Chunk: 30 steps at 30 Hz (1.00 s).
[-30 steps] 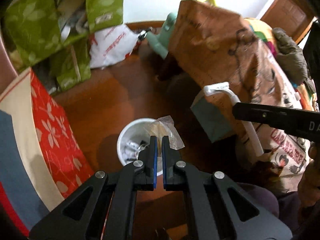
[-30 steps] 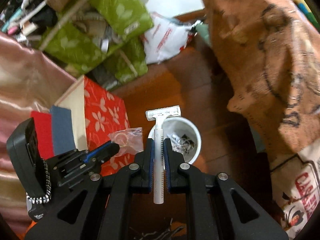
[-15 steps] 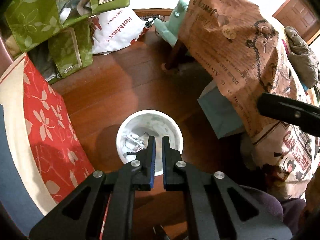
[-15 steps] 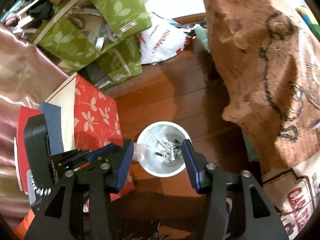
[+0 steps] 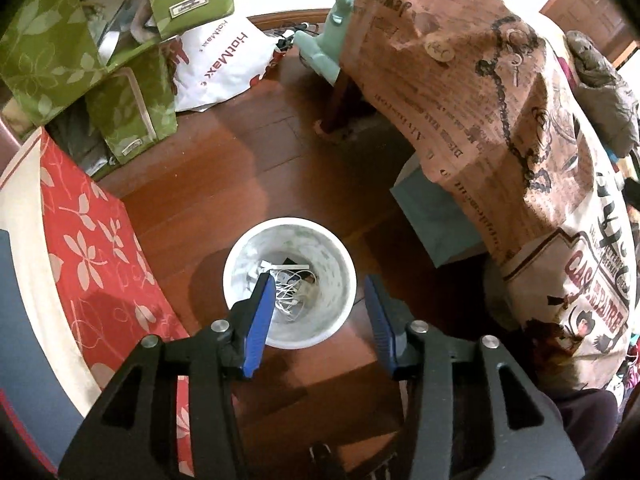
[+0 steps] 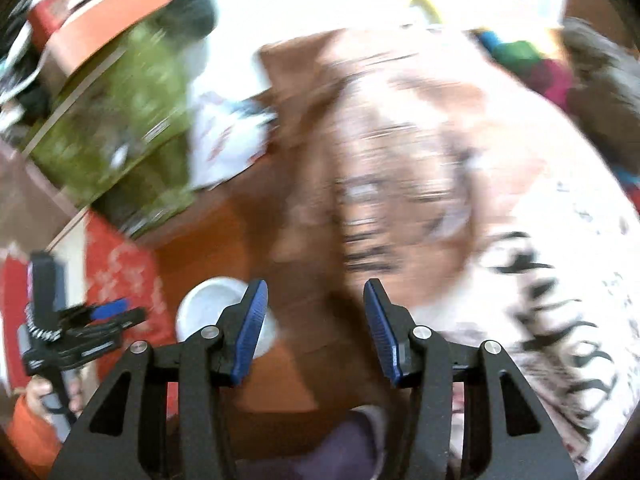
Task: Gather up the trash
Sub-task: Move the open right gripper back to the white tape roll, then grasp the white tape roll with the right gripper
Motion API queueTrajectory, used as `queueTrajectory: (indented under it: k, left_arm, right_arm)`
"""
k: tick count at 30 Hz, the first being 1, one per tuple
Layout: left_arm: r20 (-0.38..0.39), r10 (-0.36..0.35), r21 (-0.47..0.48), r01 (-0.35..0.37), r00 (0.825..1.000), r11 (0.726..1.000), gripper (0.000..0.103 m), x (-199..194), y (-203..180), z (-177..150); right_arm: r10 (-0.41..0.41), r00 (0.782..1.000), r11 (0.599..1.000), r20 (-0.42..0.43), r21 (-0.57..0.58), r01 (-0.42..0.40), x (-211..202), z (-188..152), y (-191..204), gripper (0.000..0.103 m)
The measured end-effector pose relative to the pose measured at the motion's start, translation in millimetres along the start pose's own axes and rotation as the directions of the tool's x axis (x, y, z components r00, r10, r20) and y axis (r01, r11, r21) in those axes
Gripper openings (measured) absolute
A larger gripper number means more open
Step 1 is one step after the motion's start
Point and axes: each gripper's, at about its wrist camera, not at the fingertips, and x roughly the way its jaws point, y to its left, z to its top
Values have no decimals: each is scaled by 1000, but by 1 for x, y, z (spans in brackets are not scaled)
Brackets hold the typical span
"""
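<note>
While the left claw (image 5: 318, 300) hangs over the white bin (image 5: 240, 276) on the wooden floor (image 5: 224, 168), its blue pads are spread wide with nothing between them. Trash (image 5: 290, 286), a tangle of white cord and scraps, lies at the bin's bottom. A red floral cloth (image 5: 92, 240) lies just left of the bin. The right claw (image 6: 316, 308) is also wide open and empty; its view is blurred, with the bin (image 6: 208, 304) low and left.

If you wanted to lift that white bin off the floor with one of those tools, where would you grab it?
Probably by the rim of the white bin, coming straight down from above: it stands upright with its mouth open, so one finger could slip inside the thin wall, one outside. The left tool hangs open right over it.
</note>
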Motion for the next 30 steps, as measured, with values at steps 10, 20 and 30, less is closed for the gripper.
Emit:
queueTrajectory:
  k: [10, 20, 30]
  left_arm:
    - [50, 29, 69, -33, 998, 997, 45, -19, -54, 26]
    - [206, -88, 269, 31, 975, 963, 47, -64, -170, 83]
    - [234, -293, 479, 152, 927, 865, 52, -59, -311, 111]
  right_arm:
    - [-241, 963, 956, 123, 198, 215, -64, 11, -150, 46]
    - [-314, 941, 914, 128, 310, 263, -65, 28, -253, 46]
    - [-297, 952, 914, 77, 311, 260, -18, 47, -307, 46]
